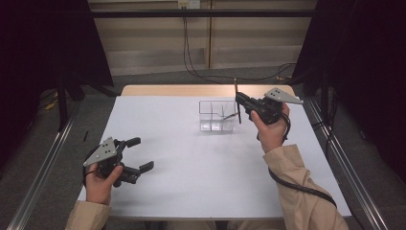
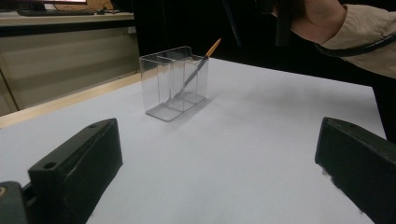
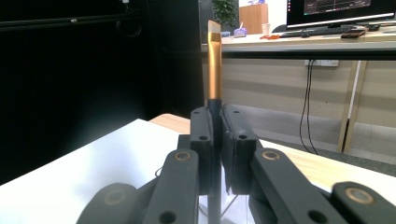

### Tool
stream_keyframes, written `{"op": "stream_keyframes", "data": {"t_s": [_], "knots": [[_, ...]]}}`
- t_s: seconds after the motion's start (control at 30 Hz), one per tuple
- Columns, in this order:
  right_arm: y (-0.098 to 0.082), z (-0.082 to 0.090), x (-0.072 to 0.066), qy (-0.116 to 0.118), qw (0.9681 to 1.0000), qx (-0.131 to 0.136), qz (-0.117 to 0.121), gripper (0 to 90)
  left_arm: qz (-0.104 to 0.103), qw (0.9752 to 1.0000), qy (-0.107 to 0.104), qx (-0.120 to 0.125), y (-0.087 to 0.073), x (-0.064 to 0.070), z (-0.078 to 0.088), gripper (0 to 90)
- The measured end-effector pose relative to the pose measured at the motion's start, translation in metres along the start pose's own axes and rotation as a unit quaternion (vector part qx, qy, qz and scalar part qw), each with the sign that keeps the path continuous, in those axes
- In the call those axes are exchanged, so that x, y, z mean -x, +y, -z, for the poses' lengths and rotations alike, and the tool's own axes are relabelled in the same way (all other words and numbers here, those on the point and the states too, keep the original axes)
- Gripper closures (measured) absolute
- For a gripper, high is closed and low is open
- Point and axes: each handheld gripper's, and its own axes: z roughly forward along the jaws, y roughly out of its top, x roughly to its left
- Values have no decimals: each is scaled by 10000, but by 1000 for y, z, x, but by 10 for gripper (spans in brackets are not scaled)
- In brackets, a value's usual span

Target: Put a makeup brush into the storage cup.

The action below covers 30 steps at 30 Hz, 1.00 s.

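One brush [image 3: 214, 60] stands upright, pinched between the clenched right gripper [image 1: 241, 102] jaws, upper right of the high view, just beside the clear holder [image 1: 218, 115]; second brush [image 2: 196, 70] leans inside; left gripper [image 1: 136, 154] released, lower left.

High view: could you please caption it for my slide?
Right gripper holds a brush upright beside the clear holder; left gripper rests open.
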Motion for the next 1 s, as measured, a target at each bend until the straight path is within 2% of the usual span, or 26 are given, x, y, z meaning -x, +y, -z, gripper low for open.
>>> {"op": "stream_keyframes", "data": {"t_s": [1.0], "knots": [[1, -20, 6, -144, 9999, 58, -18, 837, -10, 10000, 33, 38, 1, 1, 2, 5]]}}
